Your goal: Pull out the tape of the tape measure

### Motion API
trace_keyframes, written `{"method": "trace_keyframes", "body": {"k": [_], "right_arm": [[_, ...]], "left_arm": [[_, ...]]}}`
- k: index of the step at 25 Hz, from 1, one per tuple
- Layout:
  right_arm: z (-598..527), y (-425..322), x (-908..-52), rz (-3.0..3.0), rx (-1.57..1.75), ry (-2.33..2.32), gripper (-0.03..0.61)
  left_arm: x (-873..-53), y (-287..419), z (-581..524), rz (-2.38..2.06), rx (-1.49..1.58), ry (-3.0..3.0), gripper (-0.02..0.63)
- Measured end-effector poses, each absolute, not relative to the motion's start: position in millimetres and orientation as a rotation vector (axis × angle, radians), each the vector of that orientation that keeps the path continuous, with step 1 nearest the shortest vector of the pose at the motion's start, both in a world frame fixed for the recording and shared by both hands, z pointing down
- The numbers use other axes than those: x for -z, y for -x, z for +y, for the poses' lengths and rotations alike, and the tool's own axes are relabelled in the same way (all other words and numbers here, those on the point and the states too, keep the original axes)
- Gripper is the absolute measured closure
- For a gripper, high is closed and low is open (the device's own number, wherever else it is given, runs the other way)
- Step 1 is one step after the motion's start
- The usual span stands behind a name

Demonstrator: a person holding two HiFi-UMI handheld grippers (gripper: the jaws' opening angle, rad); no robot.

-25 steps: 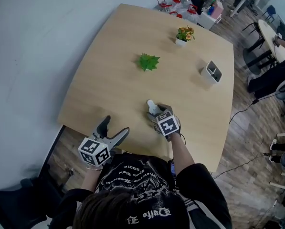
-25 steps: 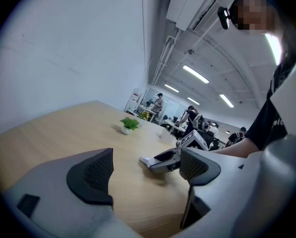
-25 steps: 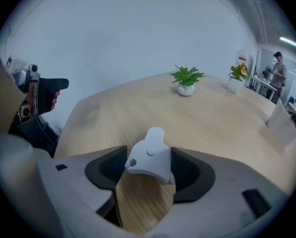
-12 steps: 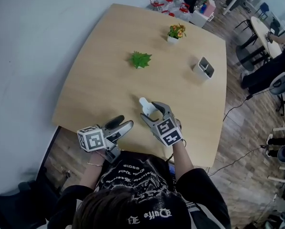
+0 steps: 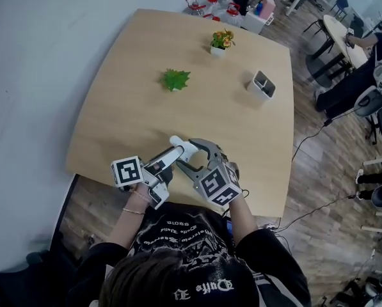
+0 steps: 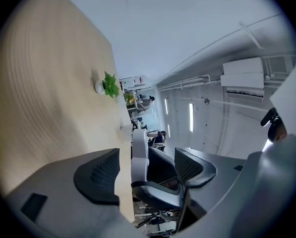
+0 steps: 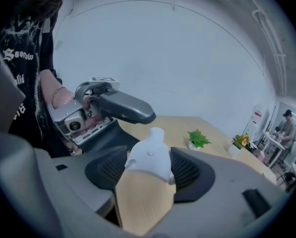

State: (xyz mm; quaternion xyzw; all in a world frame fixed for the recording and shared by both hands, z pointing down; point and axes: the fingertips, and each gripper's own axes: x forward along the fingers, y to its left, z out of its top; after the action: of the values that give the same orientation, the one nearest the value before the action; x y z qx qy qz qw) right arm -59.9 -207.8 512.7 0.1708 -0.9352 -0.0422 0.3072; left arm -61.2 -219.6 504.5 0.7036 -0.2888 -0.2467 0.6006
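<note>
The white tape measure (image 5: 180, 143) hangs above the table's near edge, with my right gripper (image 5: 185, 153) shut on it. In the right gripper view its body (image 7: 150, 157) sits pressed between both pads, nozzle end pointing away. My left gripper (image 5: 170, 163) has come in level from the left and rolled onto its side. Its jaws have just been closing a little. In the left gripper view the tape measure's narrow end (image 6: 139, 155) and a dark finger (image 6: 160, 195) of the right gripper stand between the left pads, with gaps on both sides.
On the wooden table (image 5: 120, 107) stand a green leafy plant (image 5: 175, 79), a small flower pot (image 5: 221, 40) and a white holder (image 5: 261, 85) farther out. Its near edge lies just below the grippers. A seated person and chairs are at the far right.
The right gripper has lifted the tape measure off the table. The left gripper has swung right and rolled over, and its jaws now straddle the tape measure's end.
</note>
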Motion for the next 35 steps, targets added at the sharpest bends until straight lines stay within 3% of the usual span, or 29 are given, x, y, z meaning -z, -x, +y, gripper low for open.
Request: {"method": "trace_keyframes", "body": {"k": [9,30,32,33,35], "right_arm": [[-196.2,53.4,-509.7,-2.477,0.095,-0.445,0.295],[-188.8,18.9,-472.0,-2.709,-0.105,-0.624,0.296],[-190.2,12.8,-468.1,-2.74,-0.148,-0.654,0.349],[-191.6,10.2,-467.6,-2.754,-0.17,-0.667,0.427],[-192.1,8.4,-469.5,-2.767,-0.21,-0.655,0.434]], "left_arm": [[-525.1,48.9,-223.0,-0.696,0.614,-1.499,0.494],[-508.1,62.0,-220.0,-0.559,0.646,-1.354,0.518],[-501.6,62.3,-216.1,-0.513,0.635,-1.337,0.517],[-499.2,62.5,-214.0,-0.495,0.623,-1.333,0.517],[-495.9,61.7,-211.4,-0.463,0.595,-1.333,0.517]]}}
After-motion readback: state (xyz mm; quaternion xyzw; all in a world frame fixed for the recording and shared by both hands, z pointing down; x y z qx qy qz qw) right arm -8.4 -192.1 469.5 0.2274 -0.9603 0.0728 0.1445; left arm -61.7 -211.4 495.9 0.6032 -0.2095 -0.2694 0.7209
